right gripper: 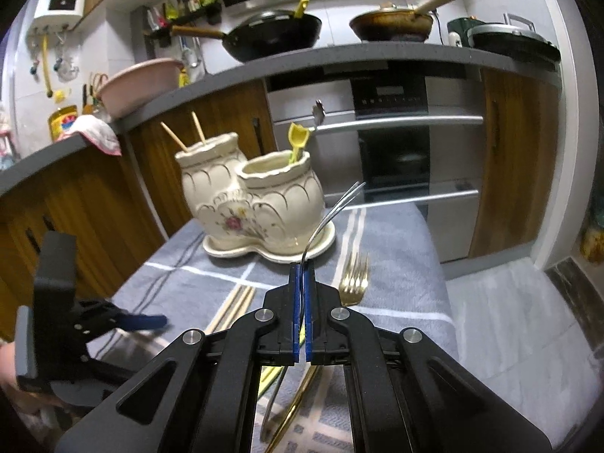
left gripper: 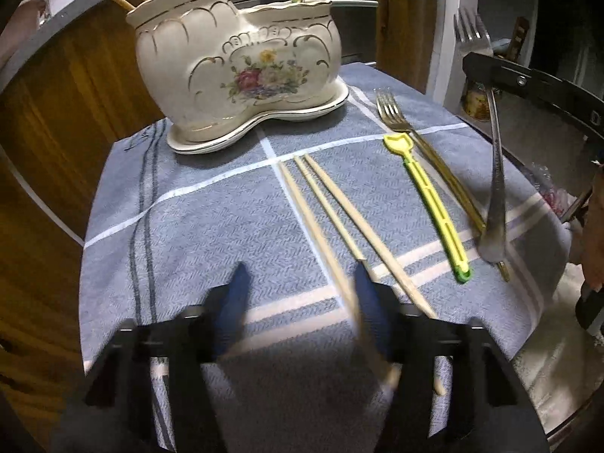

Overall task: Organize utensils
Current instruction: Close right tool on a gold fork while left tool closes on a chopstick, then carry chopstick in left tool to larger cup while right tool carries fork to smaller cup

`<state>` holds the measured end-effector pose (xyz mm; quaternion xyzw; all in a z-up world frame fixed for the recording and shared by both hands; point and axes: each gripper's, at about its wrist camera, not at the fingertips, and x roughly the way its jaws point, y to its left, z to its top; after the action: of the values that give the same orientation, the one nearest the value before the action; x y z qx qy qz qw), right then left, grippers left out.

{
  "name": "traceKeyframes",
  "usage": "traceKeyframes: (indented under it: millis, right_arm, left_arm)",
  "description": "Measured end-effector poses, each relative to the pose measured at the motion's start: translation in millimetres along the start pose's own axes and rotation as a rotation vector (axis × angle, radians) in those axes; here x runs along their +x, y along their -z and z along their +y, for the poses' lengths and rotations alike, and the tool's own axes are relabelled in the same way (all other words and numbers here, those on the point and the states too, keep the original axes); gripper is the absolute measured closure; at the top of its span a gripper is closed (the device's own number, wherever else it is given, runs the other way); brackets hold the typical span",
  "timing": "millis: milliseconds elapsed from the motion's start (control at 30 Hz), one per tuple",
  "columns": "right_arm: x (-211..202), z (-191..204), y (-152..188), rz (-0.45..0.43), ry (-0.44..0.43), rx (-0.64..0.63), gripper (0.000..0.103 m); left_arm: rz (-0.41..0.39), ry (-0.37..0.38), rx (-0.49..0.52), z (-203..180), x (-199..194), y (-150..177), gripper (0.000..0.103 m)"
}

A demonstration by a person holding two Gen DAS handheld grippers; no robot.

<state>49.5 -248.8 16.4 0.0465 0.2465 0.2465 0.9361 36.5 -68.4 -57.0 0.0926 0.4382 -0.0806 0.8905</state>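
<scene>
Left tool (left gripper: 300, 283) half spread, chopstick (left gripper: 321, 234) between its pads; right tool (right gripper: 302, 275) pinching silver fork (right gripper: 332, 207); ceramic holder (left gripper: 241, 64) at counter's far edge

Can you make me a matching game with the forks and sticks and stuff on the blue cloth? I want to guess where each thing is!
Things:
1. silver fork
2. gold fork
3. yellow-green scoop
4. two chopsticks

Places:
A. standing in the taller pot of the flowery holder
B. pinched in the right gripper, up off the cloth
C. lying flat on the cloth, between the loose chopsticks and the gold fork
D. lying flat on the cloth, right of the scoop in the left wrist view

Pairs: 1-B, 2-D, 3-C, 4-A
</scene>
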Motion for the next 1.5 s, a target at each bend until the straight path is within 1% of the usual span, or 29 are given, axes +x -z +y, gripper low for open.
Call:
traceKeyframes:
  millis: [167,200,233,400,533,667,700,833,1033,1267,1367,1500]
  right_arm:
    - [-10.4,2.0,-0.8,-0.041,-0.021,-0.008,0.100]
    - [-12.9,2.3,-1.1,-0.054,-0.022,-0.010,0.100]
    - [-14.6,2.6,-1.4,-0.062,-0.023,-0.011,0.100]
    - [-25.4,7.2,-3.0,-0.126,-0.017,-0.029,0.100]
    - [-25.3,10.1,-3.9,-0.135,-0.011,-0.036,0.100]
    - [-23.8,12.0,-4.5,-0.132,-0.001,-0.032,0.100]
    - [-24.6,12.3,-5.1,-0.134,0.001,-0.029,0.100]
    - [-27.6,14.6,-9.4,-0.155,0.016,-0.028,0.100]
    - [-20.3,23.2,-29.1,-0.175,0.033,-0.042,0.100]
    - [-12.6,33.1,-63.7,-0.238,0.058,-0.080,0.100]
    - [-8.6,34.4,-79.4,-0.271,0.068,-0.088,0.100]
    - [-3.3,32.5,-100.1,-0.312,0.075,-0.075,0.100]
  left_arm:
    - [-0.006,0.020,-0.011,5.1,5.0,-4.0,0.082]
    - [-0.006,0.019,-0.008,5.8,5.7,-4.8,0.092]
    - [-0.008,0.019,-0.006,7.4,6.8,-5.3,0.095]
    - [-0.028,0.027,-0.006,14.9,6.4,-2.4,0.097]
    - [-0.054,0.031,-0.012,21.4,0.0,0.5,0.097]
    - [-0.142,0.059,-0.013,28.7,-19.5,2.5,0.097]
    - [-0.190,0.075,-0.009,31.1,-28.3,3.5,0.097]
    - [-0.332,0.104,-0.018,40.9,-52.2,2.5,0.097]
    - [-0.474,0.113,-0.052,58.3,-71.0,-12.2,0.097]
    - [-0.593,0.110,-0.028,68.0,-88.1,-37.2,0.097]
    - [-0.639,0.102,-0.025,74.0,-91.0,-54.4,0.097]
    - [-0.687,0.107,-0.052,87.8,-96.0,-73.9,0.097]
